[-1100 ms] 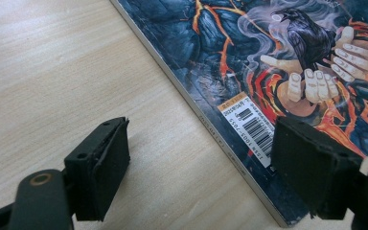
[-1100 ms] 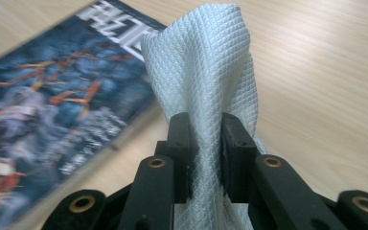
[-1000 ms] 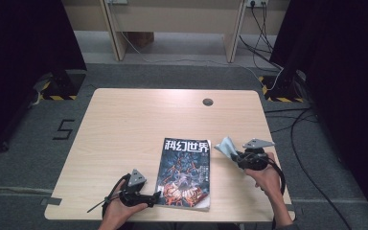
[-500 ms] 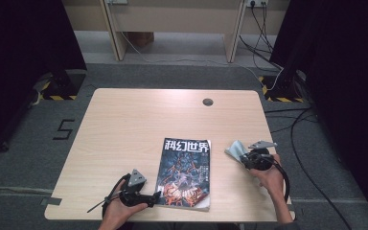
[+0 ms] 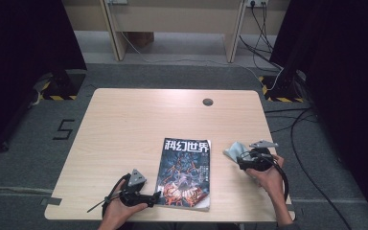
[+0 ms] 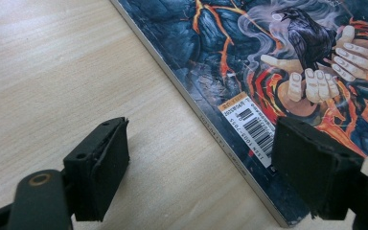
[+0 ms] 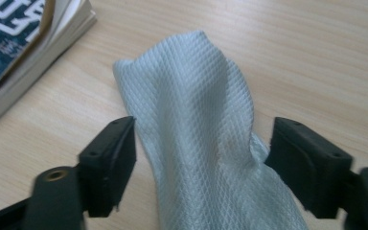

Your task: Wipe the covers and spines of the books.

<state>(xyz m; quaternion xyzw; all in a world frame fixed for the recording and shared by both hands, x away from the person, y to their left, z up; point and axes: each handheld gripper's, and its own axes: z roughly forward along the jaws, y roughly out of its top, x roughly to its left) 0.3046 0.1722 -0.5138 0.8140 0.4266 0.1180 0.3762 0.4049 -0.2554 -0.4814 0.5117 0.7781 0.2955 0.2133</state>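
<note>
The right gripper (image 5: pixel 239 162) sits at 4 o'clock on the table (image 5: pixel 139 120), with its jaws spread wide; they have just been opening. The pale cloth (image 7: pixel 206 124) lies between them, loose on the wood, humped in a fold, with neither pad pressing it. In the high view the cloth (image 5: pixel 233 150) rests just beside the magazine (image 5: pixel 186 172), at that cover's 3 o'clock edge.

The left gripper (image 5: pixel 155 196) lies at 7 o'clock, jaws apart. In its own view, 1 jaw stands over bare wood and the other over the magazine (image 6: pixel 278 62) near the barcode; the spine runs between the 2 jaws, unclamped.
</note>
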